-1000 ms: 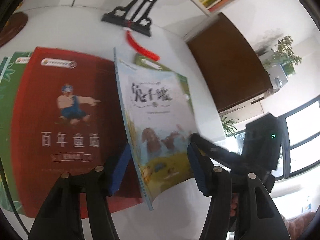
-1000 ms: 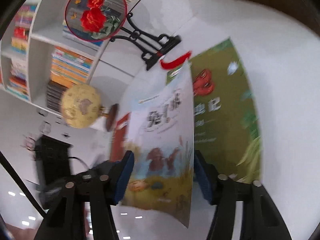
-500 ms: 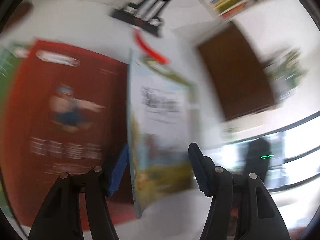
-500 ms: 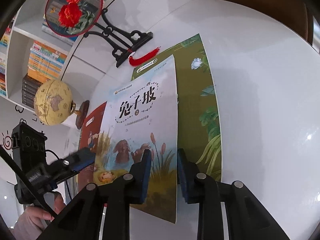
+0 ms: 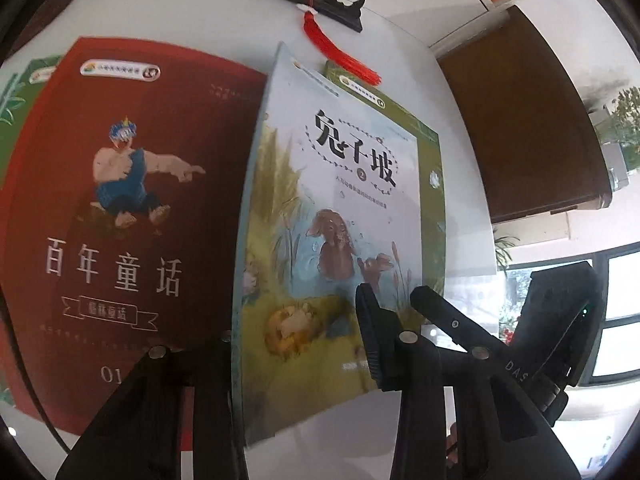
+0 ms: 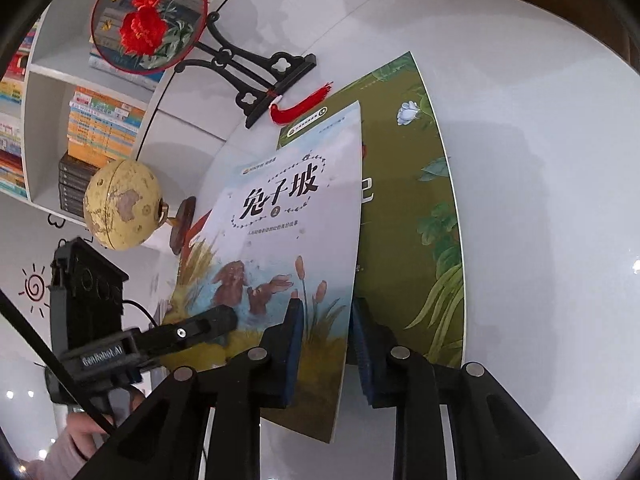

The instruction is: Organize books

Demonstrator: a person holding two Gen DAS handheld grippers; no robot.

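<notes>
A light-blue picture book with rabbits on its cover point(image 5: 340, 200) point(image 6: 280, 240) is tilted up off the white table point(image 6: 540, 160). It lies partly over a green book point(image 6: 412, 220) and next to a red book point(image 5: 120, 200). My right gripper point(image 6: 326, 340) is shut on the rabbit book's lower right edge. My left gripper point(image 5: 300, 332) straddles the book's lower left part and its jaws are closing. One of its fingers point(image 5: 372, 320) rests on the cover; the other is hidden behind the book.
A black fan stand point(image 6: 260, 80) with a red tassel point(image 5: 340, 50) sits just beyond the books. A globe point(image 6: 122, 204) and a bookshelf point(image 6: 100, 120) are at the back left. A brown cabinet point(image 5: 520, 120) borders the table. Another green book point(image 5: 16, 100) lies past the red one.
The right gripper's jaws narrowed onto the rabbit book's right edge. The left gripper sank closer to the book, and its right finger moved inward over the cover.
</notes>
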